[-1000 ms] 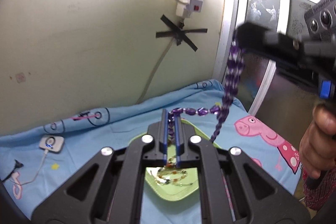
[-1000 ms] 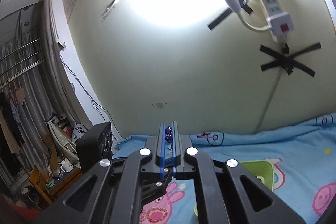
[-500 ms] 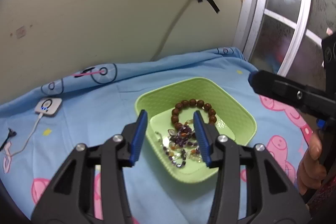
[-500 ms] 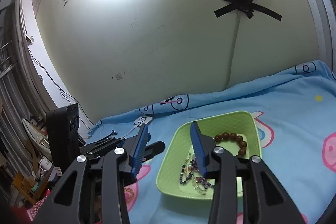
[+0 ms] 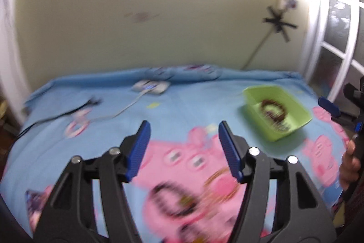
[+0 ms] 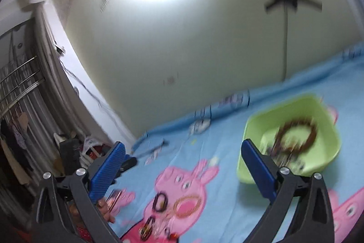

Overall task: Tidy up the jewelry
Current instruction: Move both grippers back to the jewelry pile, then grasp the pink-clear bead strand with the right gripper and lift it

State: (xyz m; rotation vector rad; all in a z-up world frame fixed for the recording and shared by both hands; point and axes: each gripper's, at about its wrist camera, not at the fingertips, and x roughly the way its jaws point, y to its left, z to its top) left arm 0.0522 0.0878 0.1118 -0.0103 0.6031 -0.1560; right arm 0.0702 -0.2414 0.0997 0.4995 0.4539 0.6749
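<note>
Blue sheet (image 5: pixel 186 111) with pink pig prints covers the bed, cream wall behind. Far left, a white charger (image 5: pixel 151 87) and its cable. My left gripper (image 5: pixel 184 149) has just been opening, nothing between its jaws; loose bracelets (image 5: pixel 173 199), blurred, probably beaded, lie beneath. Green tray (image 5: pixel 302 113) at right holds the brown bead bracelet (image 6: pixel 295 136). My right gripper (image 6: pixel 184 167) has just spread wide, empty.

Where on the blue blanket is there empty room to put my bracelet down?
The bare patch of blanket lies between the white charger and the green tray. It is crowded on the big pink pig print nearest the grippers, where loose bracelets lie, and inside the tray, which already holds a brown bead bracelet.
</note>
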